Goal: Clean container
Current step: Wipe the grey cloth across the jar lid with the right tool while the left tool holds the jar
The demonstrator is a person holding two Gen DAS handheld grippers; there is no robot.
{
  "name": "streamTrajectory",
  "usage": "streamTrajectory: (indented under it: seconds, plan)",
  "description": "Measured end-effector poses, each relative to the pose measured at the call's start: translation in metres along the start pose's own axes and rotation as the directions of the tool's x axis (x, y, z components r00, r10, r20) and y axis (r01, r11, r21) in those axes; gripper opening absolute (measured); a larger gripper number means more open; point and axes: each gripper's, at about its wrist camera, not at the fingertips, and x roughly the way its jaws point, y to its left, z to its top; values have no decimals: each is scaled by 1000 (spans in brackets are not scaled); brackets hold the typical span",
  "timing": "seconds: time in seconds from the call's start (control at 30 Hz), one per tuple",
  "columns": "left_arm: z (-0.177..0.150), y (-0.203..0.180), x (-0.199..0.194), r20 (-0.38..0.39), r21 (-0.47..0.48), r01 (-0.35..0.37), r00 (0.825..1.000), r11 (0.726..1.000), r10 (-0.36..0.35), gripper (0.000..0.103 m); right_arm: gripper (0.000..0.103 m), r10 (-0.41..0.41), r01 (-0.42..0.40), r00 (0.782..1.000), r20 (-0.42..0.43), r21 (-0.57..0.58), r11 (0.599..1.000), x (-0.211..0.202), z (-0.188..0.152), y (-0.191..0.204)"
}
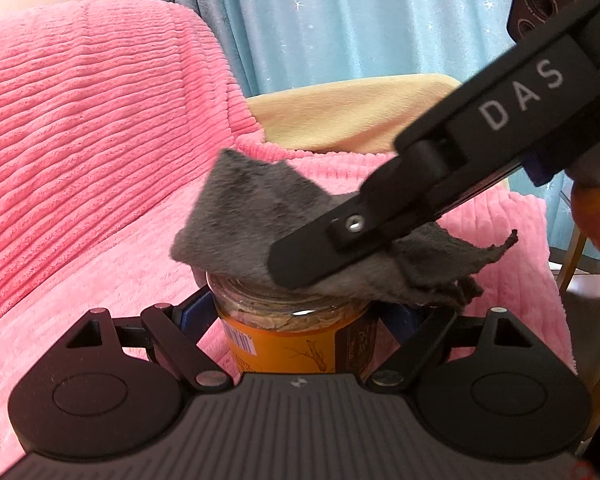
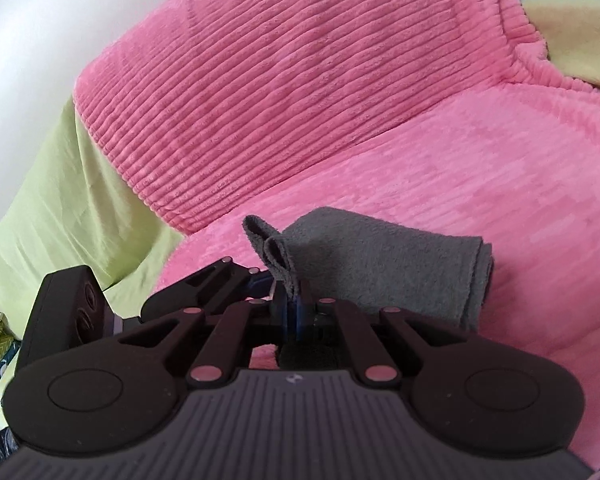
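The jar, glass with an orange label, is clamped between the left tongs, upright, above a pink ribbed blanket. No lid is seen on it; its mouth is covered by a grey cloth. The cloth is pinched in the right tongs, clenched on a folded edge, and is pressed onto the jar's rim. In the right wrist view the cloth is seen spread forward of the tongs. A blue curtain is seen behind.
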Motion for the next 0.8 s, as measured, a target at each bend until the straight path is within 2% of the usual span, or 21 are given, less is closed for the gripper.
streamTrajectory:
  seconds: [0.2, 0.33, 0.4, 0.53, 0.63, 0.77, 0.8]
  plan:
    - [1, 6, 3, -3, -13, -1, 1000, 1000, 1, 85, 1, -3, 3, 999, 39, -16, 1000, 14, -1, 5]
    - [1, 8, 5, -3, -17, -1, 1000, 1000, 1, 85, 1, -66, 73, 996, 67, -104, 992, 22, 4, 14]
    - [-15, 49, 4, 10, 26, 58, 998, 998, -59, 85, 1, -109, 122, 990, 84, -171, 978, 27, 7, 19]
    - [-20, 42, -4, 11, 25, 61, 998, 998, -62, 85, 1, -174, 197, 979, 105, -280, 940, 28, 7, 26]
    - [-21, 33, -6, 12, 41, 60, 998, 997, -60, 85, 1, -229, 257, 966, 121, -370, 893, 26, 2, 34]
    - [-24, 19, -10, 13, 45, 64, 998, 997, -64, 85, 1, -271, 297, 955, 123, -405, 865, 16, -3, 35]
    - [-25, 16, -11, 13, 46, 64, 998, 997, -65, 85, 1, -269, 293, 956, 115, -397, 870, 13, -3, 34]
